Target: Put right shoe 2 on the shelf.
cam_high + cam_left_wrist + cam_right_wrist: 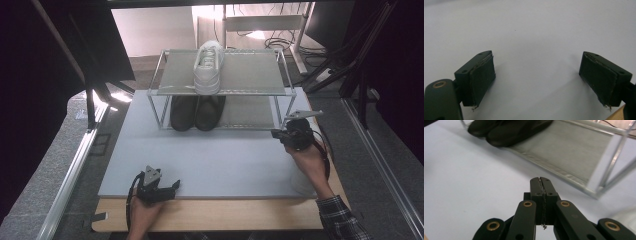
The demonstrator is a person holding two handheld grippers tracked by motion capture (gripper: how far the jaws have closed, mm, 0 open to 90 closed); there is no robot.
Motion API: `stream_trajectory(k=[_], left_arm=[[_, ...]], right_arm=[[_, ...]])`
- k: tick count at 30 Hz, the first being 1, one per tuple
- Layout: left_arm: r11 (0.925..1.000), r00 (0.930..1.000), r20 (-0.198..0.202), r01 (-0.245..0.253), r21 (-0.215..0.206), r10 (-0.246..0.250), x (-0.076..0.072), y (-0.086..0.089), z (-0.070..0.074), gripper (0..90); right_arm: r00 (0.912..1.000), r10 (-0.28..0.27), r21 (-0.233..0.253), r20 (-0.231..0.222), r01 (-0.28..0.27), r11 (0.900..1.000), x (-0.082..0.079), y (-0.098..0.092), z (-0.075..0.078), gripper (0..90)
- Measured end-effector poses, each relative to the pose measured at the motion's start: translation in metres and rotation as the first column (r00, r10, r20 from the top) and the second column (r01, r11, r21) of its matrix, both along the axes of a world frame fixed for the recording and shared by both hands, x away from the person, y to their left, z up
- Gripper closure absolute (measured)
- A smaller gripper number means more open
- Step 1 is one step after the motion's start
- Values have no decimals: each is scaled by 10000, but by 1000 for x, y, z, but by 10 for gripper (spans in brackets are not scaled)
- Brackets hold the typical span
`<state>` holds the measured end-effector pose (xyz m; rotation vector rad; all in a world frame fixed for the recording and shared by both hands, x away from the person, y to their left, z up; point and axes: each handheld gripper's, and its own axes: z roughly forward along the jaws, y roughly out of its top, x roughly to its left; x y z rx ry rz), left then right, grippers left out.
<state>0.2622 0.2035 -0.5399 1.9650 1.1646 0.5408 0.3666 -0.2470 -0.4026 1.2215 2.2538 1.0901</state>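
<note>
Right hand-held gripper (pixel 278 133) pressed together, empty, left (pixel 176 185) spread; black shoes (pixel 196 112) at 12 o'clock: light, pliable, pinch at collar.

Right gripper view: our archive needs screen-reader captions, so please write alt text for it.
The right tongs, jaws shut and empty, point over a pale mat toward the shoe rack, where a pair of black shoes sits on the lower shelf.

Grey speckled floor (pixel 45 165), dark curtains (pixel 30 75), cables (pixel 280 42) by a bright far wall.
</note>
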Motion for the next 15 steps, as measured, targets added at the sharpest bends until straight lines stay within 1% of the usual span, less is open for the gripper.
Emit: stream_trajectory(k=[4, 9, 15], left_arm=[[10000, 10000, -4, -2, 2, 2, 0, 0, 0, 127], [10000, 10000, -6, -5, 8, 5, 0, 0, 0, 127], [10000, 10000, -5, -5, 6, 5, 0, 0, 0, 128]], right_arm=[[9991, -418, 19, 11, 418, 9991, -1, -17, 1, 897], [9971, -762, -39, 65, 762, 9971, -3, -33, 1, 897], [9911, -1332, -53, 60, 1333, 9911, -2, -58, -3, 896]])
